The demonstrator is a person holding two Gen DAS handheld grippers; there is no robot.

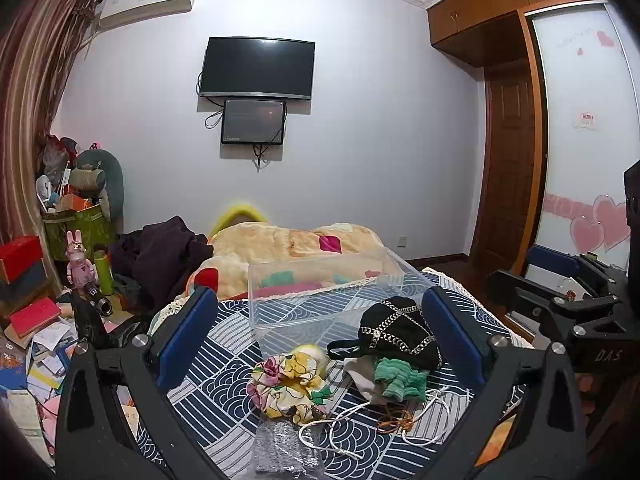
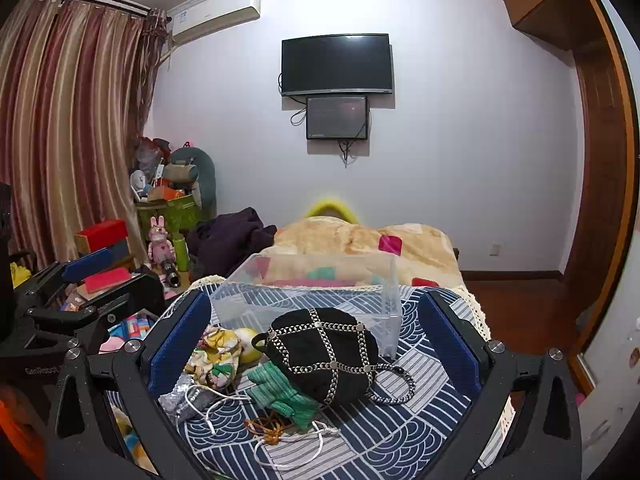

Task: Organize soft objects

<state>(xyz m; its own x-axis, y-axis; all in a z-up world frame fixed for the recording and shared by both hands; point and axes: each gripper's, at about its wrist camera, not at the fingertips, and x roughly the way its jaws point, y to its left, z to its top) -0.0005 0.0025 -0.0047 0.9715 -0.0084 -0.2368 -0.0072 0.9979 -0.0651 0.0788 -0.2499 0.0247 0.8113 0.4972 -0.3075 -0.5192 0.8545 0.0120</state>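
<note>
A pile of soft things lies on the blue patterned bedspread (image 1: 224, 356): a black bag with silver chain (image 1: 396, 332) (image 2: 324, 352), a green knitted piece (image 1: 400, 380) (image 2: 280, 392), a floral cloth (image 1: 288, 380) (image 2: 216, 356), a yellow ball (image 2: 248, 344), a grey glittery pouch (image 1: 284, 444) (image 2: 180, 398), white cord (image 1: 360, 420) and orange string (image 2: 268, 428). A clear plastic box (image 1: 320, 292) (image 2: 312, 292) stands behind them. My left gripper (image 1: 320, 328) and right gripper (image 2: 316, 328) are both open and empty, hovering in front of the pile.
A beige quilt (image 1: 288, 244) and dark clothes (image 1: 160, 256) lie at the far end of the bed. Books, boxes and a pink rabbit figure (image 1: 78, 264) clutter the left side. The right gripper shows at the right of the left wrist view (image 1: 568, 308).
</note>
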